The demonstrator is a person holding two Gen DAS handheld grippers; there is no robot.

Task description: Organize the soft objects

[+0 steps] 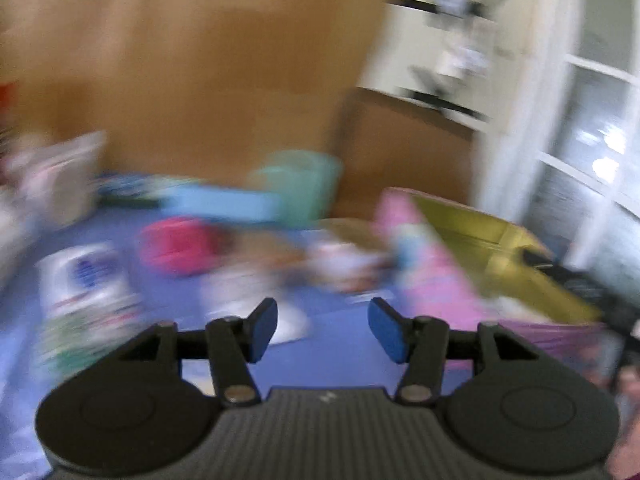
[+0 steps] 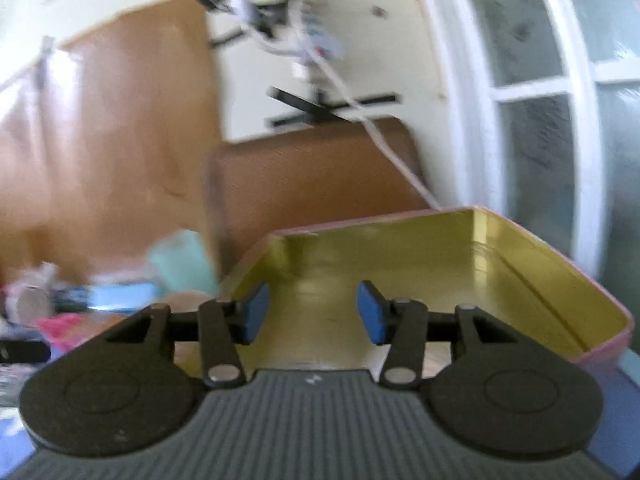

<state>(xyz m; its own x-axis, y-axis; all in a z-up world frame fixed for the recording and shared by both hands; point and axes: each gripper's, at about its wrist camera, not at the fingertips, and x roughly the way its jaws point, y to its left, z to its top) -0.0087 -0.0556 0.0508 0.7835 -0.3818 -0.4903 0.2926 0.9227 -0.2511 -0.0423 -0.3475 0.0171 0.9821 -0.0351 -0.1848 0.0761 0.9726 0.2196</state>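
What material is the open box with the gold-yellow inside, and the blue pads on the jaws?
The box looks like thin metal, probably tin: its gold inner walls are glossy with soft reflections, and the rim is thin with rounded corners. The pads look like matte rubber or foam, flat blue without shine; the pictures cannot settle which.

left wrist cam looks forward and slightly down over a blue surface (image 1: 340,352), heavily blurred. right wrist cam sits close above an open gold-lined tin (image 2: 500,248), facing nearly level. both views share the tin (image 1: 480,236) and brown wall panel (image 2: 100,140).
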